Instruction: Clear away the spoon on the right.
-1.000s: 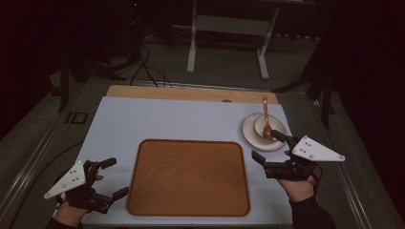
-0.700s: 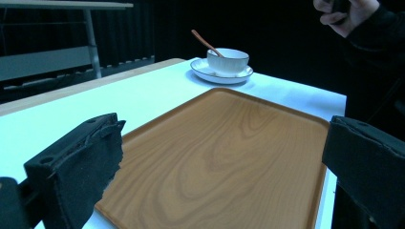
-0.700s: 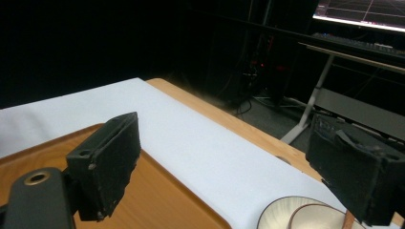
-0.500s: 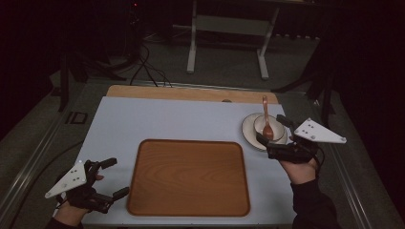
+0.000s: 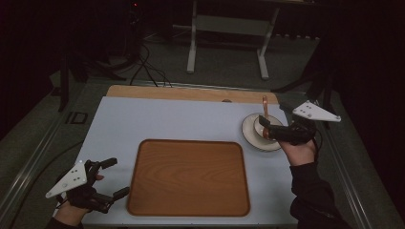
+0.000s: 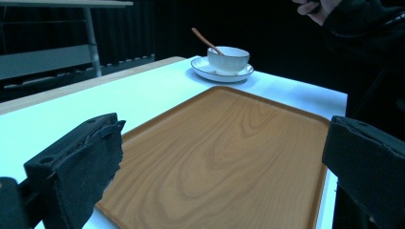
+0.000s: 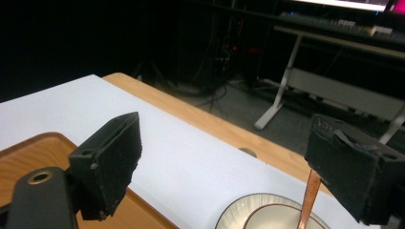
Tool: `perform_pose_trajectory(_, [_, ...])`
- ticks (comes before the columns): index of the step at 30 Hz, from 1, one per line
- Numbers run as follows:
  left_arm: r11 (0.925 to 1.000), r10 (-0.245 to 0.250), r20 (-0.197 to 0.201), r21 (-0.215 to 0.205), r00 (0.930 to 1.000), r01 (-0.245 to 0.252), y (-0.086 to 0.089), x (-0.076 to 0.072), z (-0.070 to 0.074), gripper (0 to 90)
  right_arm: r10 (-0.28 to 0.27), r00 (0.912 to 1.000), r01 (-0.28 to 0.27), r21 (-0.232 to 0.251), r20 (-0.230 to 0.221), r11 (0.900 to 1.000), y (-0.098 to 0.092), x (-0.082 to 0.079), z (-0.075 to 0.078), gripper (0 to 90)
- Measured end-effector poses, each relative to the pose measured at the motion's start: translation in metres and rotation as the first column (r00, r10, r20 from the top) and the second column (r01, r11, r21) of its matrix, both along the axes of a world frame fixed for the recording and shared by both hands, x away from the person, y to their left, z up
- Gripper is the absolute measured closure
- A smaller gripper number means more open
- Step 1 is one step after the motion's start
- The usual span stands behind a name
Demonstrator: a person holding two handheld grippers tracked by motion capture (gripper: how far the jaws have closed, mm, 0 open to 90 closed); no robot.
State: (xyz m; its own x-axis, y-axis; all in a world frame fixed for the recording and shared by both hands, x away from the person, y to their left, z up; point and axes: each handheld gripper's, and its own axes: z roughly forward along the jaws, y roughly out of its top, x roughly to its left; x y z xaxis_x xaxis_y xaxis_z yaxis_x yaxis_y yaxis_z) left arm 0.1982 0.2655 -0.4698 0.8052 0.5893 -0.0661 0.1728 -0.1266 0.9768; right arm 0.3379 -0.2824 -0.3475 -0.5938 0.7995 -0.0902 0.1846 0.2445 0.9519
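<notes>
A white cup (image 5: 260,128) with a wooden spoon (image 5: 264,107) in it stands on a white saucer (image 5: 250,138) at the right of the table. My right gripper (image 5: 265,130) hovers open over the cup, and in the right gripper view (image 7: 234,157) its jaws stand either side of the spoon handle (image 7: 308,200) and cup rim (image 7: 272,215). A wooden tray (image 5: 188,176) lies in the middle. At the front left corner my left gripper (image 5: 114,177) is open, its jaws pointing across the tray (image 6: 224,148) toward the cup (image 6: 228,59).
A pale blue-white mat (image 5: 181,121) covers the table, with a bare wooden strip (image 5: 167,92) along the far edge. Beyond the table stand a white desk frame (image 5: 229,28) and floor cables (image 5: 143,67). A person's sleeve (image 5: 310,191) lies at the right front.
The right gripper has moved away from the table's front and leftward, from beside the saucer to over the cup. The left gripper has stayed put.
</notes>
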Motion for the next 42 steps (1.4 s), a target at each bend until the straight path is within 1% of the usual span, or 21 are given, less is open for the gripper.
perform_pose_trajectory(1, [1.0000,-0.001,0.000,0.001,1.0000,0.001,0.000,0.000,0.000,0.0,-0.008,1.0000,0.008,-0.001,0.001,1.000,0.000,0.003,0.000,13.0])
perform_pose_trajectory(3, [1.0000,-0.001,-0.001,0.002,1.0000,0.001,0.000,0.000,0.000,0.0,-0.034,0.9992,0.034,0.003,-0.020,0.999,-0.002,0.015,-0.003,13.2])
perform_pose_trajectory(4, [1.0000,-0.001,-0.001,0.002,1.0000,0.001,0.000,0.000,0.000,0.0,-0.034,0.9992,0.034,0.003,-0.020,0.999,-0.002,0.015,-0.003,13.2])
perform_pose_trajectory(5, [1.0000,-0.001,-0.001,0.002,1.0000,0.001,0.000,0.000,0.000,0.0,-0.050,0.9979,0.051,0.005,-0.040,0.999,-0.004,0.023,-0.005,13.7])
perform_pose_trajectory(6, [1.0000,-0.001,-0.002,0.002,1.0000,0.001,0.000,0.000,0.000,0.0,-0.050,0.9979,0.051,0.005,-0.040,0.999,-0.004,0.023,-0.005,13.7])
perform_pose_trajectory(8, [1.0000,-0.003,-0.002,0.003,1.0000,0.003,0.000,0.000,0.000,0.0,-0.072,0.9957,0.072,0.009,-0.059,0.997,-0.005,0.031,-0.007,14.2])
perform_pose_trajectory(9, [1.0000,-0.003,-0.002,0.004,1.0000,0.003,0.000,0.000,0.000,0.0,-0.088,0.9938,0.089,0.000,-0.067,0.996,-0.006,0.037,-0.009,14.3])
perform_pose_trajectory(19, [0.9999,-0.008,-0.002,0.011,1.0000,0.008,-0.001,0.000,-0.001,0.0,-0.137,0.9830,0.138,-0.005,-0.122,0.990,-0.007,0.063,-0.017,16.1])
perform_pose_trajectory(21, [0.9999,-0.009,-0.001,0.011,1.0000,0.009,-0.001,-0.001,-0.001,0.0,-0.144,0.9817,0.144,-0.007,-0.125,0.990,-0.007,0.065,-0.018,16.1])
perform_pose_trajectory(23, [0.9999,-0.009,-0.001,0.011,1.0000,0.009,-0.002,-0.001,-0.001,0.0,-0.167,0.9750,0.167,-0.016,-0.146,0.986,-0.008,0.075,-0.023,16.2])
perform_pose_trajectory(24, [0.9999,-0.010,-0.001,0.012,1.0000,0.010,-0.001,-0.001,-0.001,0.0,-0.167,0.9750,0.167,-0.016,-0.146,0.986,-0.008,0.075,-0.023,16.2])
perform_pose_trajectory(25, [0.9998,-0.010,-0.001,0.014,0.9999,0.010,-0.001,0.000,-0.001,0.0,-0.180,0.9709,0.178,-0.025,-0.158,0.984,-0.008,0.081,-0.027,17.3])
perform_pose_trajectory(30, [0.9998,-0.011,-0.003,0.017,0.9999,0.011,-0.002,0.000,-0.001,0.0,-0.196,0.9644,0.192,-0.038,-0.178,0.981,-0.009,0.089,-0.032,17.5])
perform_pose_trajectory(32, [0.9997,-0.012,-0.006,0.019,0.9999,0.012,-0.002,0.000,-0.001,0.0,-0.222,0.9535,0.214,-0.063,-0.203,0.975,-0.008,0.101,-0.040,17.6])
perform_pose_trajectory(34, [0.9997,-0.014,-0.008,0.022,0.9999,0.014,-0.003,0.000,-0.002,0.0,-0.226,0.9510,0.218,-0.062,-0.211,0.974,-0.009,0.104,-0.041,17.6])
perform_pose_trajectory(35, [0.9996,-0.015,-0.008,0.023,0.9999,0.015,-0.003,0.000,-0.002,0.0,-0.244,0.9448,0.235,-0.069,-0.218,0.970,-0.009,0.109,-0.044,17.9])
perform_pose_trajectory(36, [0.9996,-0.015,-0.008,0.022,0.9999,0.015,-0.002,0.000,-0.002,0.0,-0.248,0.9420,0.239,-0.068,-0.226,0.969,-0.010,0.112,-0.046,19.2])
perform_pose_trajectory(37, [0.9996,-0.015,-0.008,0.022,0.9999,0.015,-0.002,0.000,-0.002,0.0,-0.248,0.9420,0.239,-0.068,-0.226,0.969,-0.010,0.112,-0.046,19.2])
perform_pose_trajectory(40, [0.9996,-0.014,-0.009,0.022,0.9999,0.014,-0.002,0.000,-0.002,0.0,-0.273,0.9330,0.262,-0.080,-0.234,0.962,-0.012,0.121,-0.052,21.2])
perform_pose_trajectory(41, [0.9996,-0.014,-0.009,0.022,0.9999,0.014,-0.002,0.000,-0.002,0.0,-0.273,0.9330,0.262,-0.080,-0.234,0.962,-0.012,0.121,-0.052,21.2])
perform_pose_trajectory(42, [0.9997,-0.014,-0.010,0.022,0.9998,0.014,-0.002,0.000,-0.002,0.0,-0.286,0.9274,0.272,-0.089,-0.241,0.958,-0.012,0.126,-0.055,21.7])
